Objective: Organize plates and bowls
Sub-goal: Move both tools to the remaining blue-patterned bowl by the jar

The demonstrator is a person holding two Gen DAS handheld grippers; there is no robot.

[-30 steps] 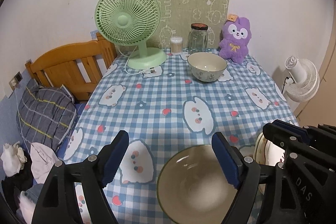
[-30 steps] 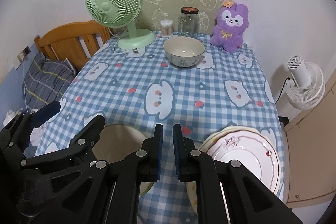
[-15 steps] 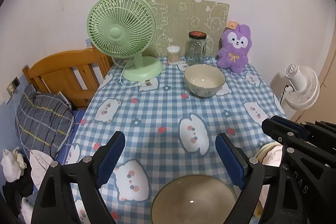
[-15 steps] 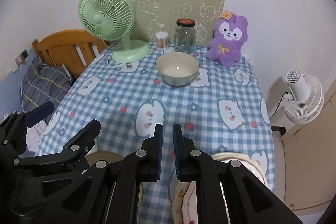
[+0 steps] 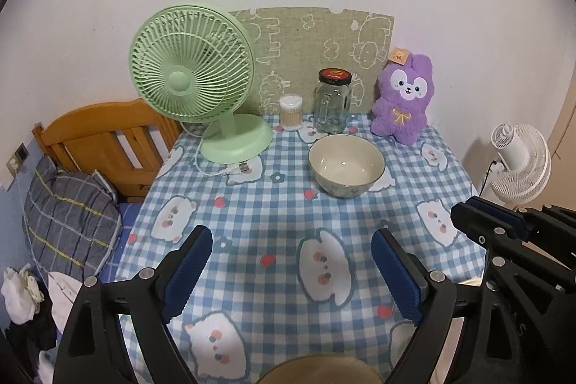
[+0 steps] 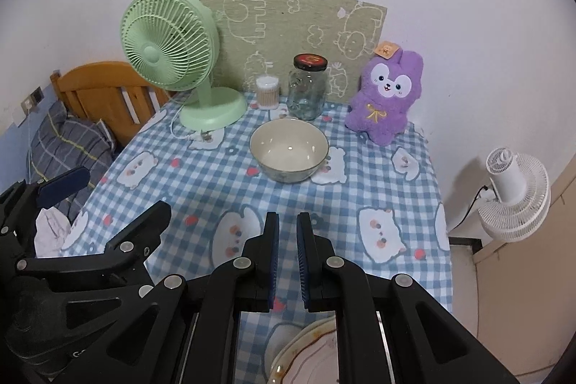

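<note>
Nearest to the left gripper (image 5: 291,270), just below its wide-spread blue pads, the rim of a brownish bowl (image 5: 318,369) peeks in at the bottom edge; the jaws stand far apart with only tablecloth between them and nothing held, which fits a tool that has let go of that bowl, though that is a guess. The right gripper (image 6: 287,258) sits beside it with its pads nearly together over a thin gap, gripping nothing, and directly beneath its fingers lies a stack of pale plates (image 6: 306,353) with a gilded edge, near the front of the table (image 6: 406,204). Bowl and plates thus lie close to the person, likely gathered there as the sorting spot. Ahead of both tools, well apart across the checked cloth, a cream bowl (image 5: 346,165) stands alone and upright, probably the next piece to collect. Beyond it, against the wall, a green fan (image 5: 196,78), a jar (image 5: 332,101), a swab tub (image 5: 290,112) and a purple plush (image 5: 403,99) line up out of the working area
</note>
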